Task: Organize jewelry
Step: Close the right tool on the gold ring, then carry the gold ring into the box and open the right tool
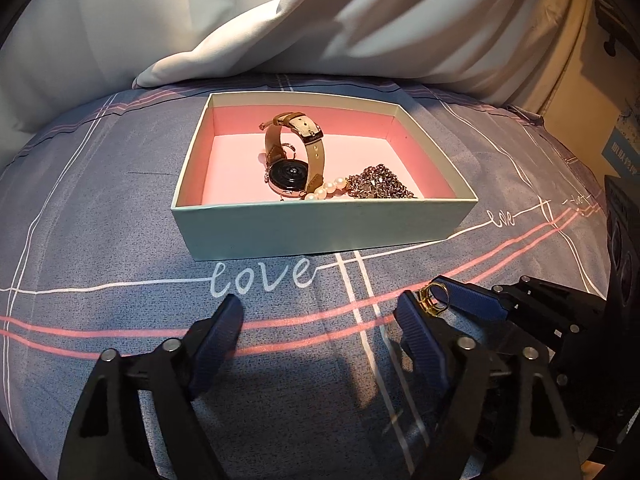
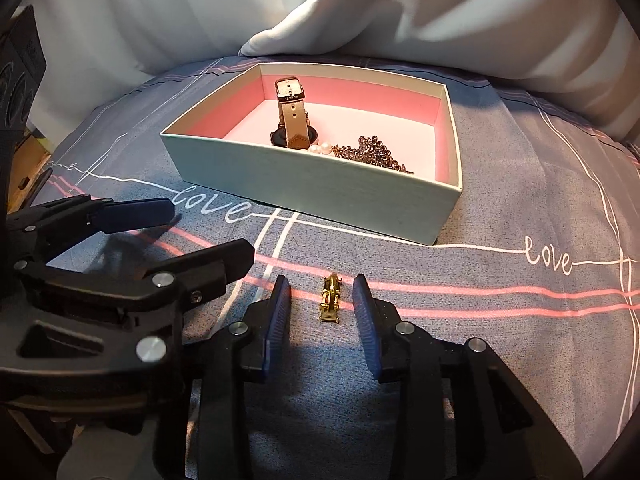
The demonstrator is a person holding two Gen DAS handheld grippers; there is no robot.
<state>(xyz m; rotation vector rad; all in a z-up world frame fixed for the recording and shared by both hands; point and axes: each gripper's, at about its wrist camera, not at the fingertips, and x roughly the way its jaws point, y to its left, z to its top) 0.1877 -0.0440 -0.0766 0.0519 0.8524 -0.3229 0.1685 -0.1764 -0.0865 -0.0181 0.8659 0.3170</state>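
Note:
A pale green box [image 1: 320,224] with a pink inside sits on the bed; it also shows in the right wrist view [image 2: 320,188]. In it lie a brown-strap watch [image 1: 294,152], white pearls [image 1: 326,191] and a dark chain [image 1: 378,184]. A small gold ring [image 2: 330,299] lies on the sheet between the open fingers of my right gripper [image 2: 322,300], untouched. In the left wrist view the ring [image 1: 432,300] sits just right of my open, empty left gripper [image 1: 320,316], whose right finger is beside it.
The grey bedsheet [image 1: 120,220] has white and pink lines and "love" script. A white pillow [image 1: 280,40] lies behind the box. My left gripper's black frame [image 2: 120,272] crowds the left of the right wrist view.

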